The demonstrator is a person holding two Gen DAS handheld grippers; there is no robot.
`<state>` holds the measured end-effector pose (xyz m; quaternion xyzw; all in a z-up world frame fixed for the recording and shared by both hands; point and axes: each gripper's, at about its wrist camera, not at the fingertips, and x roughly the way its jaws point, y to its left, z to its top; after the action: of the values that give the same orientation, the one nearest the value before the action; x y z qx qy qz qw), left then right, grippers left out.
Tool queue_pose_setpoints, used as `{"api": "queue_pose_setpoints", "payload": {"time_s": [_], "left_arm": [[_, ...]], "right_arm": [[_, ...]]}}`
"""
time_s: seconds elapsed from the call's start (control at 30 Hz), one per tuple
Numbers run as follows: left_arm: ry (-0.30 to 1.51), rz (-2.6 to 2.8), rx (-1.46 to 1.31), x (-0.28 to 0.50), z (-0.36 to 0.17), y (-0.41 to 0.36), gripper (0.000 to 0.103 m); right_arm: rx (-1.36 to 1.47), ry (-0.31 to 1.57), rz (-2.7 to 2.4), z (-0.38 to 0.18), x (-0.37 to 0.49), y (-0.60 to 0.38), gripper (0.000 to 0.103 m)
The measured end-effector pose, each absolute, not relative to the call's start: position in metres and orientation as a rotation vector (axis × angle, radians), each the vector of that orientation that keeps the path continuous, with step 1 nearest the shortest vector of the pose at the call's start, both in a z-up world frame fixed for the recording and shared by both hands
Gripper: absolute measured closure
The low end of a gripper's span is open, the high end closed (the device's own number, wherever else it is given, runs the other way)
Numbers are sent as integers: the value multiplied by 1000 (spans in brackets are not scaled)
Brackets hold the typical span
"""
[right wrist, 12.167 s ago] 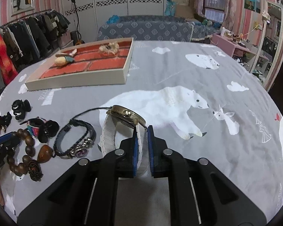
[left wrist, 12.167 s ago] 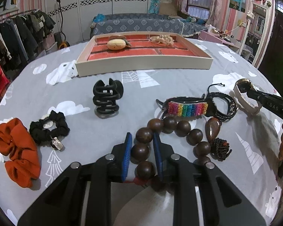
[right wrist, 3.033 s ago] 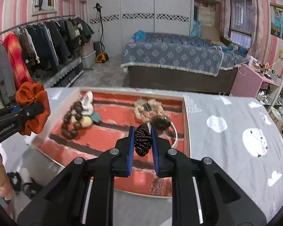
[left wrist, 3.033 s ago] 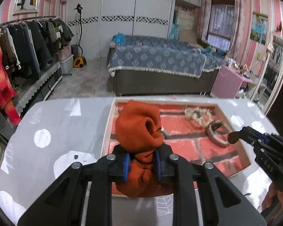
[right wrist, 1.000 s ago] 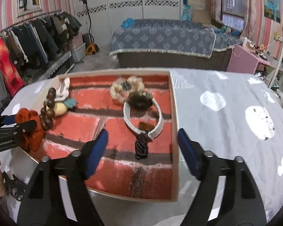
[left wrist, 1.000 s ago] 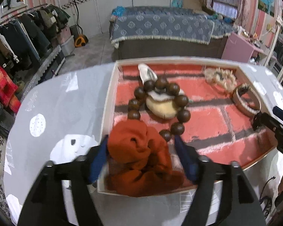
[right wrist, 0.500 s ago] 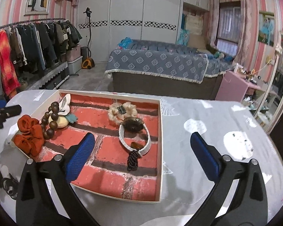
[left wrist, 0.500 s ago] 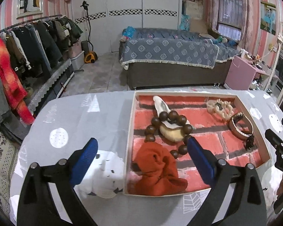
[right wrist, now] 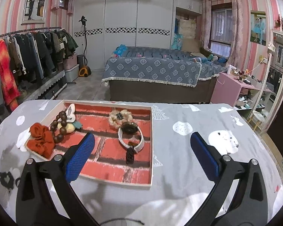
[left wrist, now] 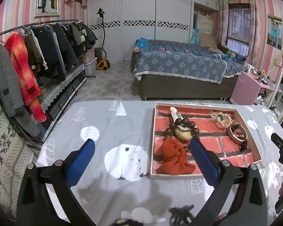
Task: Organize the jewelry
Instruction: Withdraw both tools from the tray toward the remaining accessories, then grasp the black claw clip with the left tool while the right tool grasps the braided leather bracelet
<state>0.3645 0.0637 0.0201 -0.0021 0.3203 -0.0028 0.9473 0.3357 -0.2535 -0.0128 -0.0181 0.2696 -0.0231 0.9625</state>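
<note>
The cream tray with a brick-pattern floor holds an orange scrunchie, a wooden bead bracelet, a cream scrunchie, a white-strap watch and a dark tassel pendant. My left gripper hangs above the tray's near left corner, its jaws opening, nothing between them. My right gripper stands open and empty over the tray's near right part, above the watch and pendant. The orange scrunchie lies at the tray's left corner.
A black claw clip and other small dark pieces lie on the grey printed tablecloth near me. Beyond the table's far edge stand a bed, a clothes rack at left and a pink side table at right.
Both grippers have opened wide, risen and drawn back from the tray. The orange scrunchie and the dark pendant stay lying in the tray.
</note>
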Motion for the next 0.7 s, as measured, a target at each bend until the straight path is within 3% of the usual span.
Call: {"api": "queue_pose_setpoints", "payload": {"time_s": [0.7], "left_arm": [[778, -102, 1, 293, -56, 25, 5]], "right_arm": [[76, 821, -55, -102, 247, -263, 4]]}}
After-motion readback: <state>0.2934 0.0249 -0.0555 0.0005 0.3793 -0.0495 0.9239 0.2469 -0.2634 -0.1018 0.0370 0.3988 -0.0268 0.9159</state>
